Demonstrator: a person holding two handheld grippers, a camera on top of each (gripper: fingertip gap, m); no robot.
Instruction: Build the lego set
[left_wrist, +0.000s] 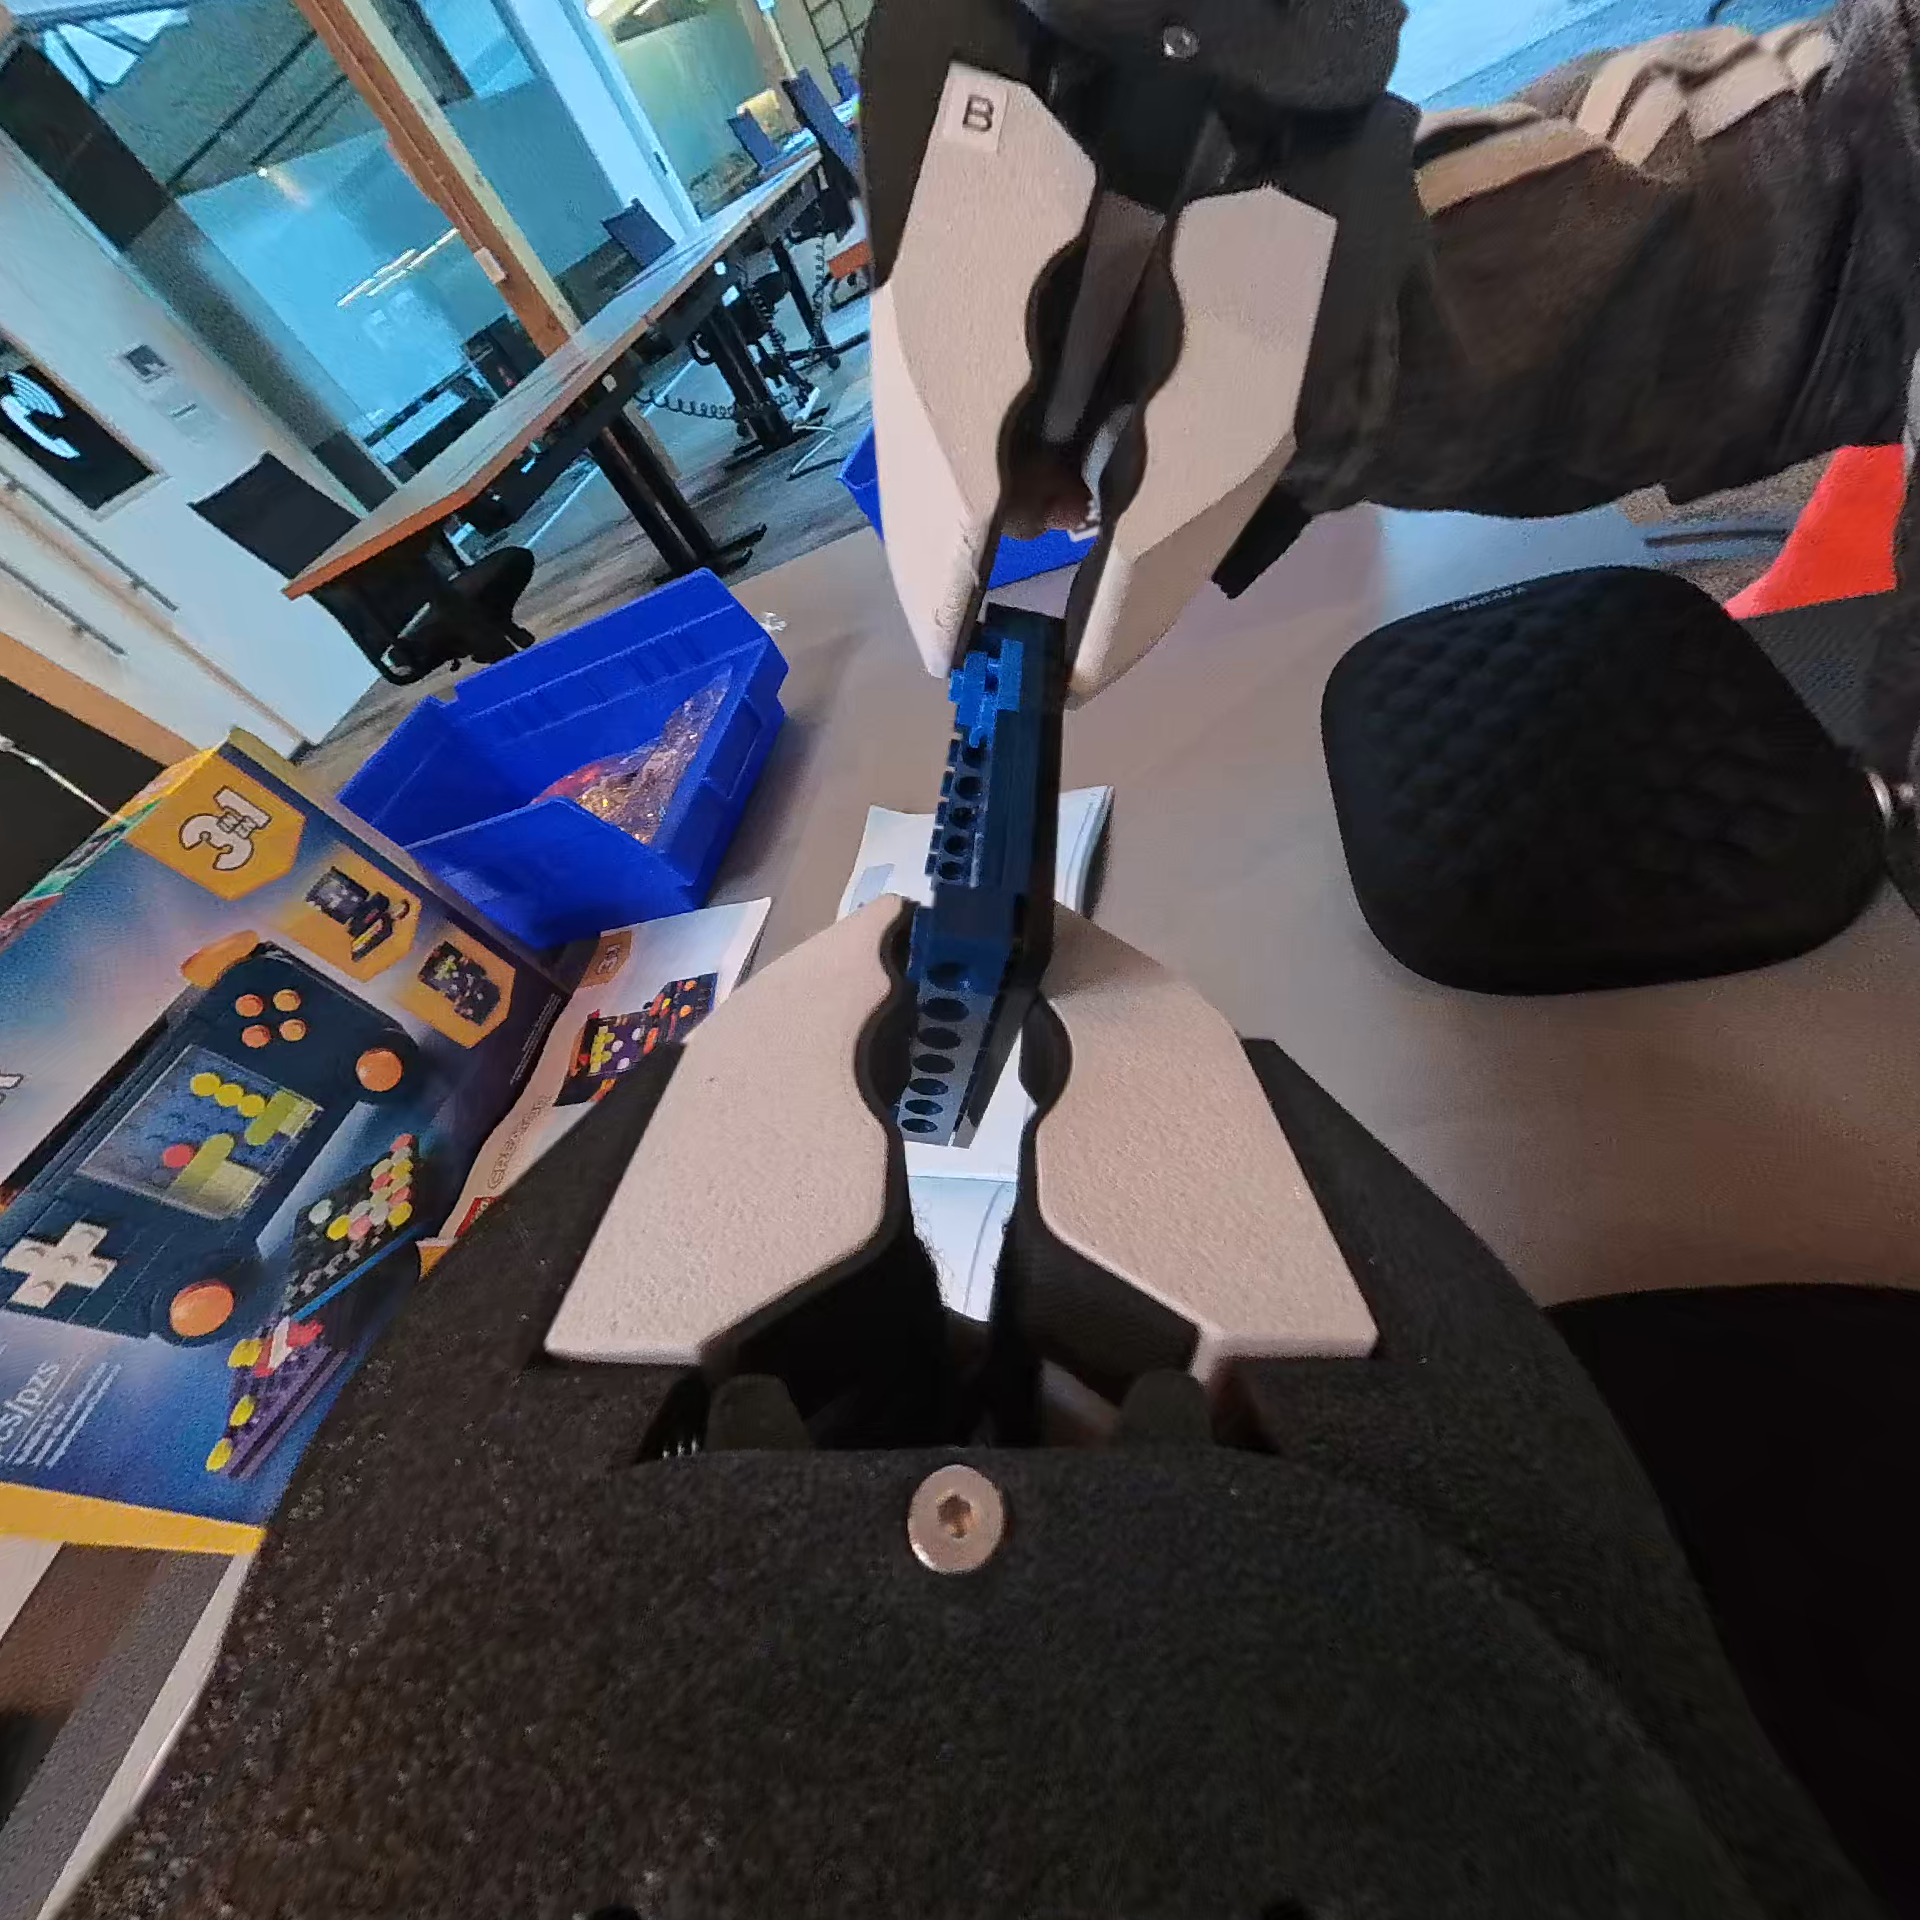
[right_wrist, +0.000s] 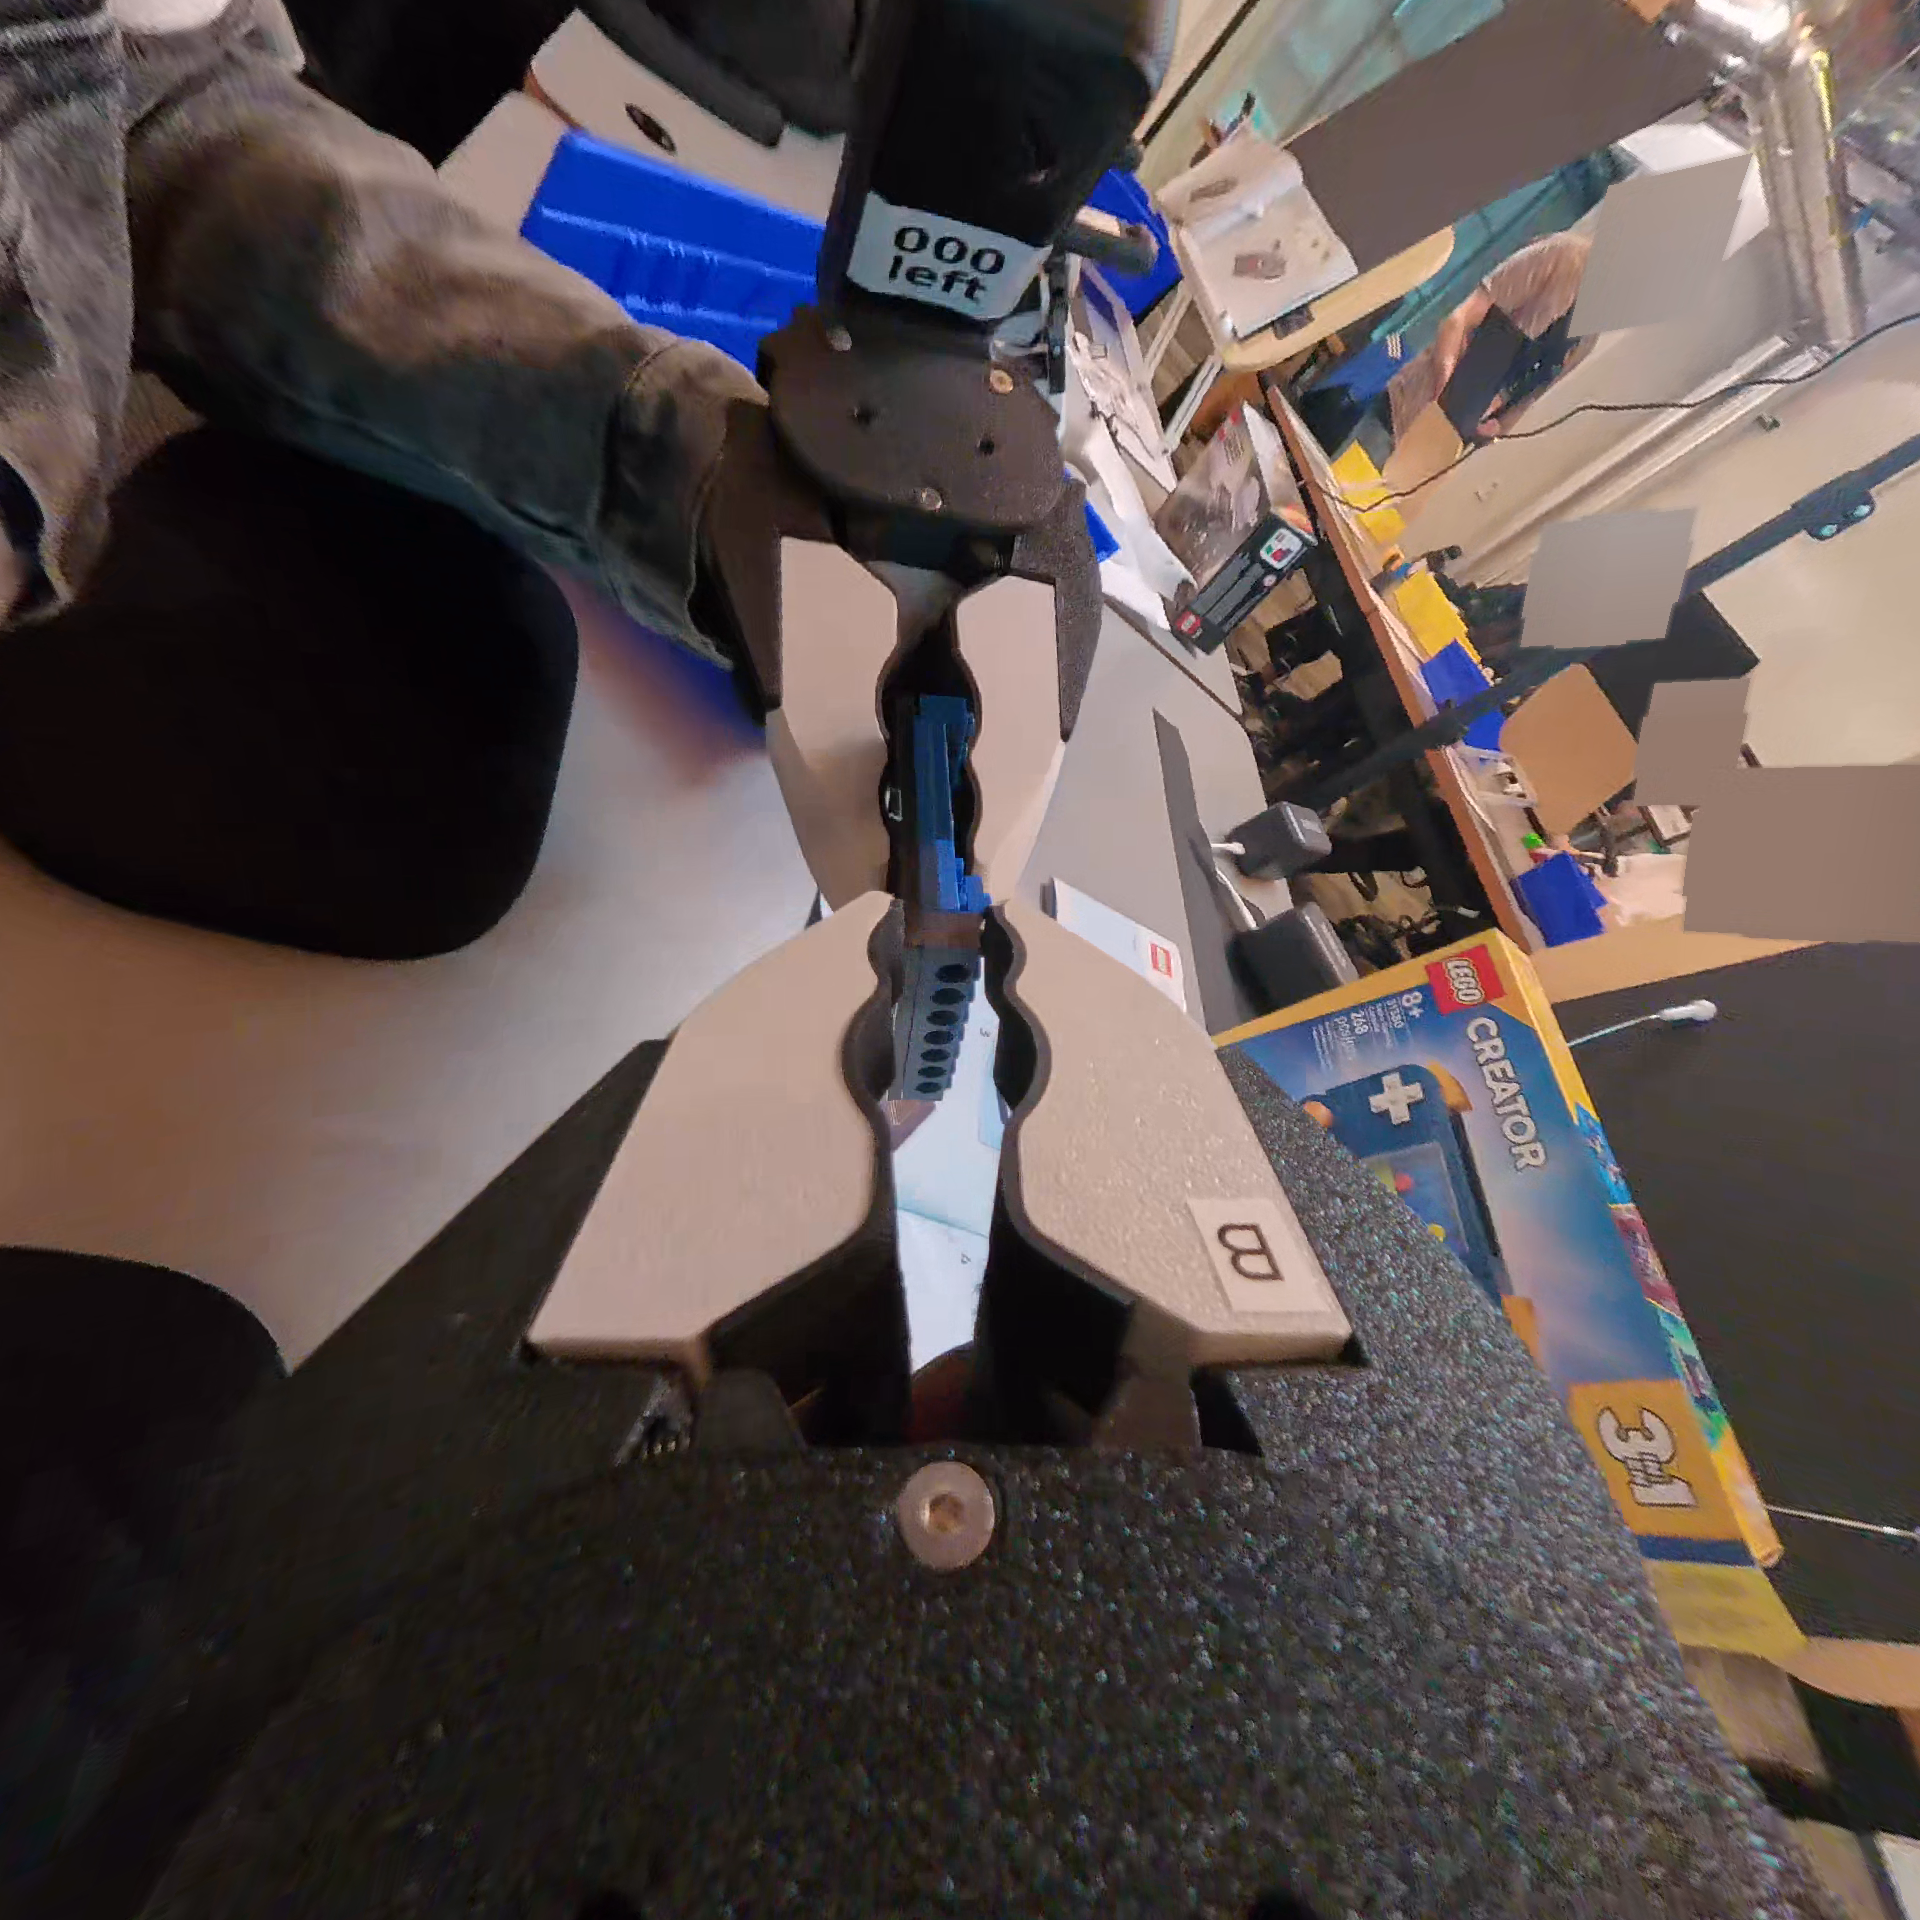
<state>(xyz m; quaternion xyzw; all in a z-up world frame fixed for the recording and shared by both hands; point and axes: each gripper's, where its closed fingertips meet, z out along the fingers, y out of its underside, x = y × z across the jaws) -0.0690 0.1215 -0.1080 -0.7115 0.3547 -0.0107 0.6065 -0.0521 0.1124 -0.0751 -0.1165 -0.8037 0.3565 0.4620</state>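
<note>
— Two grippers on one thing, is that right?

— Yes. The left gripper (left_wrist: 961, 914) and the right gripper (right_wrist: 940, 920) face each other tip to tip above the bench (left_wrist: 1226, 790), and both pinch the same blue brick assembly (left_wrist: 977, 831), one at each end.

— How do the jaws stand?

— Narrow on both, closed onto the piece. In the left wrist view the near end, a beam with a row of round holes, sits between the pale fingers (left_wrist: 769, 1091) with the pads against its sides. The far end runs up into the other gripper's tips (left_wrist: 1023, 634).

— And from the other side?

— The right wrist view shows the same thing mirrored: a perforated dark end between its own fingers (right_wrist: 1122, 1091), brighter blue bricks in the middle, then the left gripper (right_wrist: 930, 748) closed on the rest. A dark-sleeved arm (right_wrist: 416, 343) comes in behind that gripper.

— Where is the assembly, then?

— Off the bench, hanging edge-on between the two tools, over white paper sheets (left_wrist: 1081, 842).

— What lies around?

— A blue bin (left_wrist: 582, 790) with a crinkled clear bag in it, to the left. Beside it a colourful toy box (left_wrist: 208, 1091) picturing a handheld game console, and an instruction booklet (left_wrist: 644, 997) leaning at its edge. On the right, a black quilted cushion (left_wrist: 1590, 779).
</note>
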